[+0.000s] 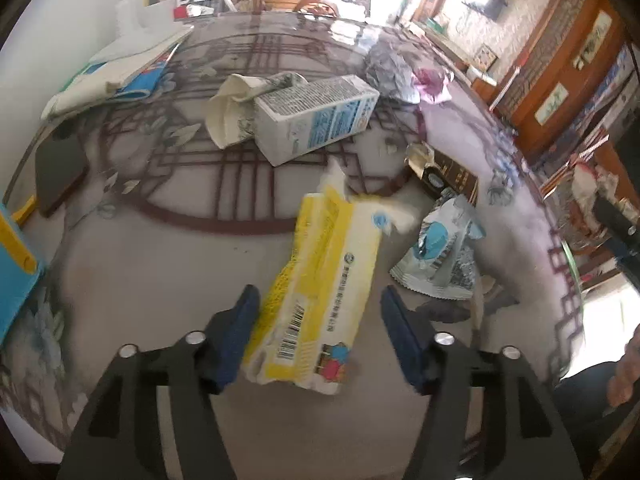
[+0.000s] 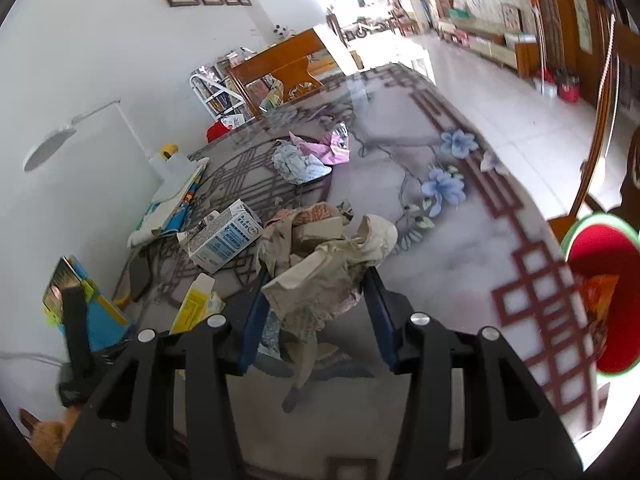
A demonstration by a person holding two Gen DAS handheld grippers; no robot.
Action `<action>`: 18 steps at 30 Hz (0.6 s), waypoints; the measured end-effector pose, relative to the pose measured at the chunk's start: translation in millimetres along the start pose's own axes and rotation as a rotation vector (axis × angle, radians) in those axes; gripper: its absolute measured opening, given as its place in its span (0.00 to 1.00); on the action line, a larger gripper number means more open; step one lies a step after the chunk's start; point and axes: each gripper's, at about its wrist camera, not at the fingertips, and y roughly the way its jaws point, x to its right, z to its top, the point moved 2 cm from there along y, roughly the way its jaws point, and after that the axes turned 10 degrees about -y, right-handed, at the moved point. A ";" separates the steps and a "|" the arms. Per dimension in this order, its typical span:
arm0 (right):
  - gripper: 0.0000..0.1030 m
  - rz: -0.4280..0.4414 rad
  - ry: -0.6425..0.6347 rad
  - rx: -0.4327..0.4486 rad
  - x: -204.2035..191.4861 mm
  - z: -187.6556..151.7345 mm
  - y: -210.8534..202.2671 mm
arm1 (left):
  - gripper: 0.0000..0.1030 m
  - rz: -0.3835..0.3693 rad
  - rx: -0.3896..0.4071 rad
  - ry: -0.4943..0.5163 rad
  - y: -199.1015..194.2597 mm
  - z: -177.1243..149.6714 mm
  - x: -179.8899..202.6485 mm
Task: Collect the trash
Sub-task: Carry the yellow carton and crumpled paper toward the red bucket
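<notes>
Holding: the right hand-held gripper point(image 2: 316, 300) is clamped on a wad of crumpled paper point(image 2: 320, 260), so the wad can be carried off the worktop point(image 2: 460, 248).
Why held up: the wad sits between the two blue pads and hangs a bit below them, clear of the worktop, I think so it does not drag on other things.
Bin: a red bin point(image 2: 600, 280) with a green rim waits at the right edge of the right view, just past the worktop. Some orange trash is already in it. I think the wad goes there next.
Left hand-held gripper point(image 1: 318, 332): its two pads stand apart, one on each side of a yellow pack point(image 1: 320, 292).
Yellow pack: it lies flat on the worktop, long way pointing away from the camera. The left pad is just beside it and the right pad is a bit away. Neither pad seems to press on it.
Why it lies there: it looks ready to be pinched, because it is right in the middle of the open pads.
Other trash: a milk box point(image 1: 316, 116) and a paper cup point(image 1: 236, 108) lie farther back, touching each other. A silver bag point(image 1: 440, 252) lies to the right of the pack.
</notes>
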 end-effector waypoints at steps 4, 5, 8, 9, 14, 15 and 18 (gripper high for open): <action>0.45 0.001 -0.011 -0.031 -1.7 -2.4 9.1 | 0.66 0.075 -0.006 0.104 13.9 -1.6 14.4; 0.45 0.000 -0.020 -0.037 -3.0 -3.1 10.5 | 0.66 0.099 -0.003 0.128 16.6 -2.6 17.1; 0.45 -0.005 -0.047 -0.048 -5.6 -5.0 12.8 | 0.50 0.119 0.016 0.160 21.7 -7.2 21.1; 0.45 -0.006 -0.052 -0.048 -5.1 -5.9 11.7 | 0.49 0.113 0.020 0.152 20.8 -7.6 20.6; 0.45 -0.035 -0.050 -0.010 12.1 -9.6 -5.4 | 0.42 0.007 0.112 0.060 -11.0 -1.2 29.2; 0.45 -0.044 -0.046 0.000 17.0 -9.7 -9.3 | 0.42 -0.022 0.147 0.061 -22.4 0.9 37.8; 0.45 -0.086 -0.006 0.039 40.8 -12.9 -28.4 | 0.42 -0.120 0.228 0.079 -49.4 6.8 70.4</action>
